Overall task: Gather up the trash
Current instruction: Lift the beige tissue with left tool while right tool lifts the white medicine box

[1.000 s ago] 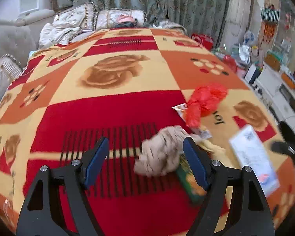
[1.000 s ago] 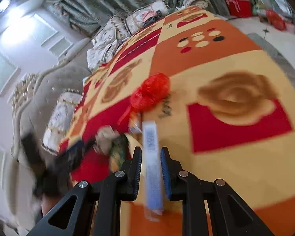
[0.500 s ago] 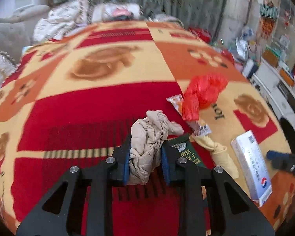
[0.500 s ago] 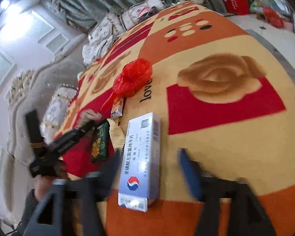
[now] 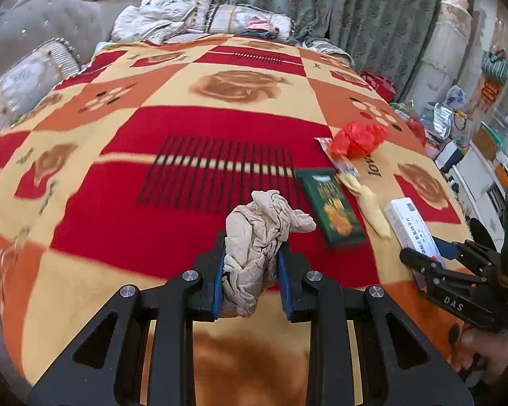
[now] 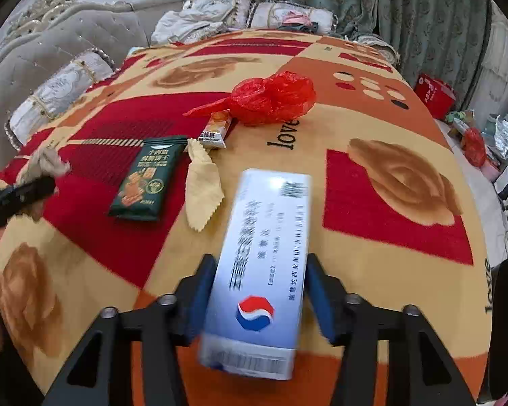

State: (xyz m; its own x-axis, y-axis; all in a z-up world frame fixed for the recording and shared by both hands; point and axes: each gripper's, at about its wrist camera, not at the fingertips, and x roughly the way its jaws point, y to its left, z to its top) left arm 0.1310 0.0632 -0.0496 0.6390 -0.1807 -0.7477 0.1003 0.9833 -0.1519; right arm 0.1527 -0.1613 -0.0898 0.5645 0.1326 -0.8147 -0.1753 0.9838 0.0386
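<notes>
A crumpled beige wad sits between the blue pads of my left gripper, which is shut on it just above the patterned blanket. My right gripper straddles a white medicine box; its jaws are closing and both pads touch the box's long sides. The same box and right gripper show at the right edge of the left wrist view. On the blanket lie a red plastic bag, a green packet, a yellow wrapper and a small snack wrapper.
Pillows and a padded grey headboard line the bed's far and left sides. Curtains hang behind. Past the bed's right edge stand a red box and cluttered shelves.
My left gripper closed on the beige wad and drew it back toward the near edge. My right gripper let go of the box held edgewise, opened wide, and closed across its width.
</notes>
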